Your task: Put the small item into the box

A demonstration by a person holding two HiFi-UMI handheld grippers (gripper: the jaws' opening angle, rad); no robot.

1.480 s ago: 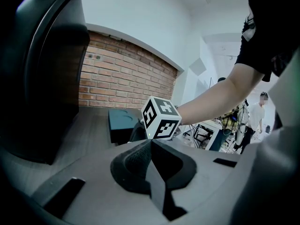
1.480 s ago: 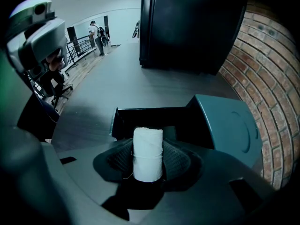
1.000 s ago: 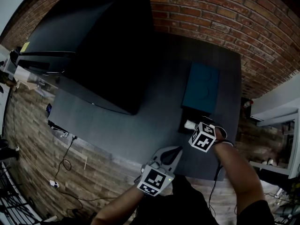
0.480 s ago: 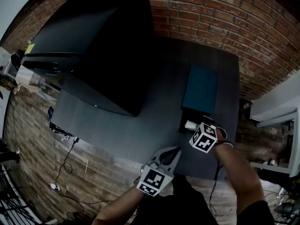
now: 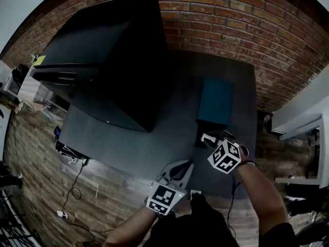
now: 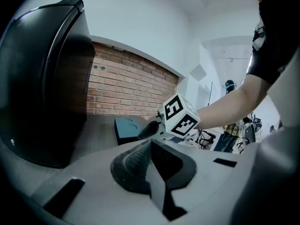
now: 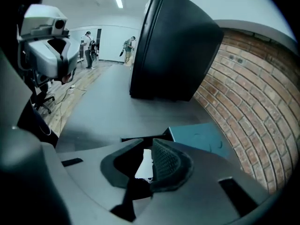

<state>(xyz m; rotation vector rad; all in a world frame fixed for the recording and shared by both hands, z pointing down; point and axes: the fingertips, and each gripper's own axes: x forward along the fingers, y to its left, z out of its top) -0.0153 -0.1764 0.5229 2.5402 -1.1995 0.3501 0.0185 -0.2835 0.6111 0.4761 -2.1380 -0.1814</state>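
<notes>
A small white item (image 7: 144, 162) sits between the closing jaws of my right gripper (image 7: 146, 159), lying against the right pad (image 7: 166, 163). In the head view the white item (image 5: 206, 138) shows at the right gripper's (image 5: 212, 140) tips, over a low black box (image 5: 201, 141) near the table's front right. A teal box (image 5: 216, 101) lies flat just beyond it. My left gripper (image 5: 188, 165) hovers at the table's near edge, shut and empty; its pads (image 6: 140, 161) meet in the left gripper view.
A large black case (image 5: 113, 60) takes up the left of the dark table (image 5: 154, 133). A brick wall (image 5: 257, 24) runs behind. The table's near edge (image 5: 123, 163) borders a wooden floor with cables (image 5: 72, 184). People stand far off (image 7: 89, 43).
The right gripper's marker cube has shifted slightly down and right. The white item now looks tilted at that gripper's tips. The left gripper has hardly moved.
</notes>
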